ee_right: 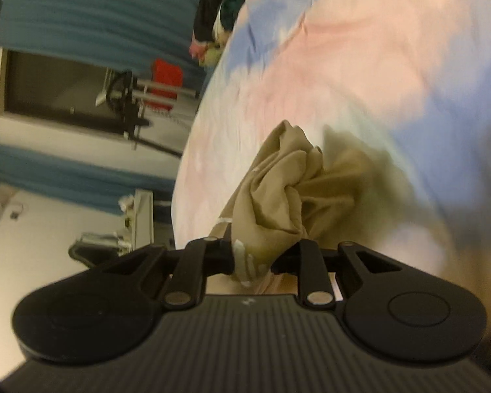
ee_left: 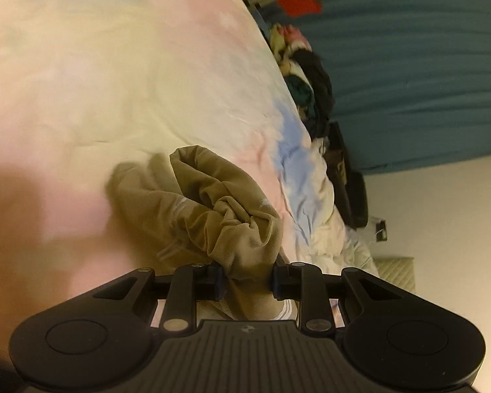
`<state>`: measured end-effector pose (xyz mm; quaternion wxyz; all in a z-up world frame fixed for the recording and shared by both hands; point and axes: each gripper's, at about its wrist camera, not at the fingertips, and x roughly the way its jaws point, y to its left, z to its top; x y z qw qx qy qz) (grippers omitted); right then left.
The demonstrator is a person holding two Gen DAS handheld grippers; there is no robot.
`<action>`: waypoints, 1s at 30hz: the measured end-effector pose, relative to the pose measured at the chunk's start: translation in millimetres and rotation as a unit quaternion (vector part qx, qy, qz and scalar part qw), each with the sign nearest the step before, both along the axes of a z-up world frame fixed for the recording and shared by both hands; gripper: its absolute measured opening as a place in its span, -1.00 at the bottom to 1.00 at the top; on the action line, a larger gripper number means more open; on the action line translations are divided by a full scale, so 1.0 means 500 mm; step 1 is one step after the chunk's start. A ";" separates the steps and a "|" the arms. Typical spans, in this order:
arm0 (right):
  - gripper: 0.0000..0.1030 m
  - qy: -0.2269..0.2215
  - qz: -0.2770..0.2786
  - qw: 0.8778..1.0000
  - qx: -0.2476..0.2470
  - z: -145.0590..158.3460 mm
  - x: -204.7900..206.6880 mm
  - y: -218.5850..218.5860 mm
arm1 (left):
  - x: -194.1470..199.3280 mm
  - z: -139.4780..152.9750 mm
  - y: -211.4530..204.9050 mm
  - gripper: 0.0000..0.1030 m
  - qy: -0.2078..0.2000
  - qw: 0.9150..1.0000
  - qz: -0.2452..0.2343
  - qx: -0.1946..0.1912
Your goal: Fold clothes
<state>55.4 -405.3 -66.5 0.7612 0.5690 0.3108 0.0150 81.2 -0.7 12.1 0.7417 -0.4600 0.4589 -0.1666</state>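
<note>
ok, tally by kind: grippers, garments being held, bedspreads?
Grippers: 2, left gripper and right gripper, each shut on cloth
Held garments: 1, khaki garment
Bedspreads: 1, pastel bedspread
Total: 4

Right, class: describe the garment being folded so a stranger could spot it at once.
Find the pastel pink, blue and cream bedspread. On it lies a crumpled khaki-tan cloth garment with thin white stripes, pinched by both claws. It is the only plain tan thing there.
</note>
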 end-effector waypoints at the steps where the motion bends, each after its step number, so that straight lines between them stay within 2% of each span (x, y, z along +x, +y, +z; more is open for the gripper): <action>1: -0.58 0.000 -0.011 1.000 0.000 0.001 0.023 -0.028 | 0.030 0.010 -0.033 -0.47 0.002 1.000 -0.005 0.005; 5: -0.58 0.001 -0.056 0.998 0.000 0.007 0.114 -0.142 | 0.175 0.045 -0.177 -0.47 0.004 0.999 -0.029 0.031; 8: -0.58 -0.001 -0.083 0.996 -0.017 0.025 0.220 -0.214 | 0.297 0.079 -0.289 -0.48 -0.006 0.998 -0.045 0.050; 13: -0.59 -0.053 -0.115 0.989 -0.080 0.102 0.396 -0.328 | 0.462 0.149 -0.459 -0.49 -0.079 0.994 -0.059 0.056; 17: -0.59 -0.081 -0.129 0.979 -0.134 0.110 0.481 -0.386 | 0.544 0.160 -0.564 -0.49 -0.145 0.985 -0.066 0.068; 19: -0.59 -0.080 -0.127 0.976 -0.160 0.083 0.508 -0.404 | 0.570 0.134 -0.606 -0.49 -0.169 0.979 -0.075 0.081; 21: -0.59 -0.072 -0.123 0.973 -0.180 0.040 0.527 -0.415 | 0.579 0.087 -0.632 -0.49 -0.176 0.976 -0.088 0.093; 25: -0.59 -0.033 -0.100 0.974 -0.201 -0.087 0.513 -0.392 | 0.539 -0.032 -0.630 -0.49 -0.172 0.965 -0.125 0.153; 30: -0.58 -0.023 -0.102 0.981 -0.166 -0.220 0.408 -0.338 | 0.470 -0.137 -0.590 -0.44 -0.183 0.953 -0.151 0.188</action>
